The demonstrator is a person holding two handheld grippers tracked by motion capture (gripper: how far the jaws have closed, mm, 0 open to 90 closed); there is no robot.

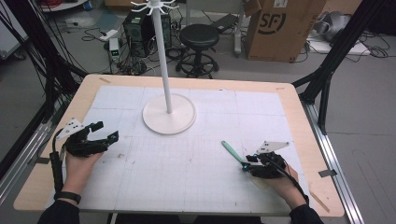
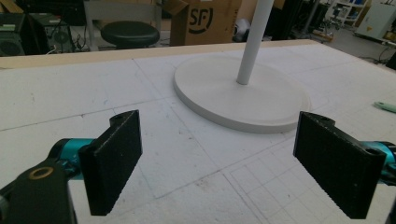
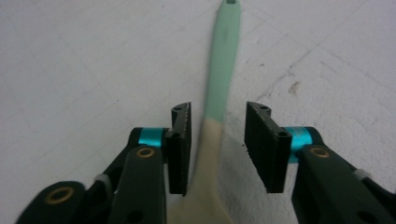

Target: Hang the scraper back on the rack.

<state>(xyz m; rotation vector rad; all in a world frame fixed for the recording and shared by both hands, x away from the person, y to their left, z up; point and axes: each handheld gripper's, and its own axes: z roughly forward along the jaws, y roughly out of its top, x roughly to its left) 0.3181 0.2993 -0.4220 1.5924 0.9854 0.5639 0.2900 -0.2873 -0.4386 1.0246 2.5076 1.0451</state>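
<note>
A spatula point(image 3: 223, 60) with a mint-green handle and a cream blade end lies flat on the white mat at the right front, handle point(image 1: 231, 150) pointing away toward the middle. My right gripper point(image 3: 218, 111) straddles it where green meets cream; the jaws stand a little apart from it on both sides, so it is open, low at the mat point(image 1: 248, 162). My left gripper point(image 1: 106, 130) rests at the left edge, held by a hand, its jaws wide open around nothing point(image 2: 219, 119). The spatula's handle tip point(image 2: 385, 106) shows at the far right of the left gripper view.
A white hook stand point(image 1: 161, 51) rises from a round base point(image 1: 169, 114) at the mat's far middle, close ahead of the left gripper point(image 2: 243, 93). Beyond the table are a black stool point(image 1: 199, 37), a cardboard box point(image 1: 280, 25) and floor cables.
</note>
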